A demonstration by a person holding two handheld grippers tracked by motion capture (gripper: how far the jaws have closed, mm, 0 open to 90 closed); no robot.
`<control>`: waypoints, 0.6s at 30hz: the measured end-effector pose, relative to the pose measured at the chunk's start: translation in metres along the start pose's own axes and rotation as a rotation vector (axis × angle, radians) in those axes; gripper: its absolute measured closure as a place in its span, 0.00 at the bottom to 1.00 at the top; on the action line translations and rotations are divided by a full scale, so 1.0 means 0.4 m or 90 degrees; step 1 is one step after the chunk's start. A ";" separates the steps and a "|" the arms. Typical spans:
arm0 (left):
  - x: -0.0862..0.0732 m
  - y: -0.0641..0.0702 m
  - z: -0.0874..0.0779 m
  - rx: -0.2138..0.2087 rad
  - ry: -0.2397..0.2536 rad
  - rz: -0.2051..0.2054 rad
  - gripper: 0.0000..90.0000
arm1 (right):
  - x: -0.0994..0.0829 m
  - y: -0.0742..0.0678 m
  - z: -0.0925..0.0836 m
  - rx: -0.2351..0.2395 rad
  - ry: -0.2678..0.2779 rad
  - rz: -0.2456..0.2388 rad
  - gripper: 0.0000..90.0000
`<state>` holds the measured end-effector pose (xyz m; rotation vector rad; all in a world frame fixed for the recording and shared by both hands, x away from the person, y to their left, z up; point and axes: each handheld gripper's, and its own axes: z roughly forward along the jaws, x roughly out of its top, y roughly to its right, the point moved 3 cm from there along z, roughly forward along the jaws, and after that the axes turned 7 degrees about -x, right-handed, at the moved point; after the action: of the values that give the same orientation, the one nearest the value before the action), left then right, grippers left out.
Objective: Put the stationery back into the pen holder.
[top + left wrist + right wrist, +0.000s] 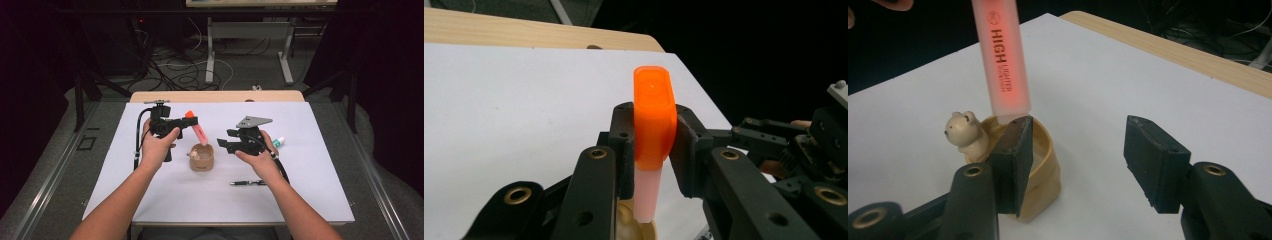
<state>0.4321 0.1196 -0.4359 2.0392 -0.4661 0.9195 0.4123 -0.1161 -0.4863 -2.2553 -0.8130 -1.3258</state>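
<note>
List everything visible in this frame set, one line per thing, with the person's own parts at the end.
highlighter: one, orange cap and pink barrel, tilted, lower end at the holder's mouth, cap clamped by the left gripper.
holder: one, tan cup with a small bear figure on its rim, middle of the sheet.
pen: one, dark, lying flat near the sheet's front, right of the holder.
small tube: one, white with a teal end, right of the right gripper.
white sheet: one, covering the table.
table: one, wooden edge showing at the back.
left gripper: one, black, shut on the highlighter cap.
right gripper: one, black, jaws apart, beside the holder.
</note>
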 end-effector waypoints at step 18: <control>-0.047 0.018 0.019 0.082 -0.064 0.130 0.83 | -0.011 0.044 -0.009 -0.035 -0.001 0.010 0.42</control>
<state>0.4186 0.1093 -0.4490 2.1915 -0.6952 0.9933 0.4200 -0.1324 -0.4892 -2.3001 -0.7674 -1.3543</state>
